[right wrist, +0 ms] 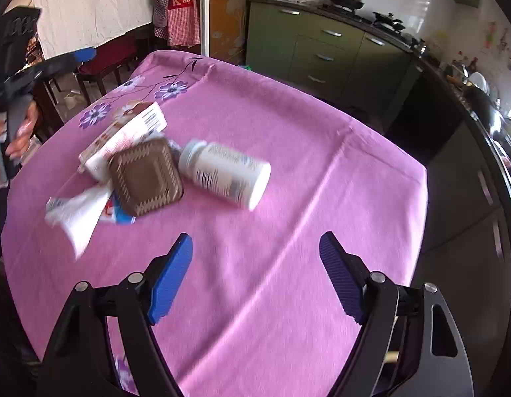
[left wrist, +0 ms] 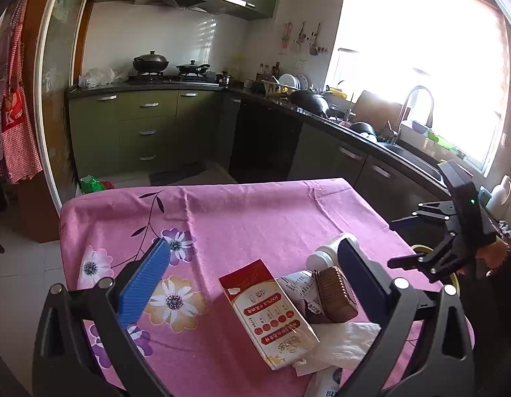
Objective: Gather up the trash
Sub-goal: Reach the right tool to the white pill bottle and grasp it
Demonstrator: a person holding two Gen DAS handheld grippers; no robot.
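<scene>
from the left wrist view we see the sunlit window (left wrist: 420,76) and sink tap (left wrist: 417,106) that the right view misses, while the right view alone shows the white bottle (right wrist: 225,173) whole and a hand (right wrist: 22,132) gripping the left tool (right wrist: 43,66). we count one bottle, one red-and-white carton (left wrist: 272,311), one brown ridged tray (right wrist: 146,177) and some crumpled white wrappers (right wrist: 80,218), all clustered on the counter (right wrist: 288,132) under its pink cloth. the bottle lies on its side, its long axis running cap-left to base-right in the right view; both the left tool (left wrist: 255,287) and right tool (right wrist: 255,274) gape wide with nothing gripped.
</scene>
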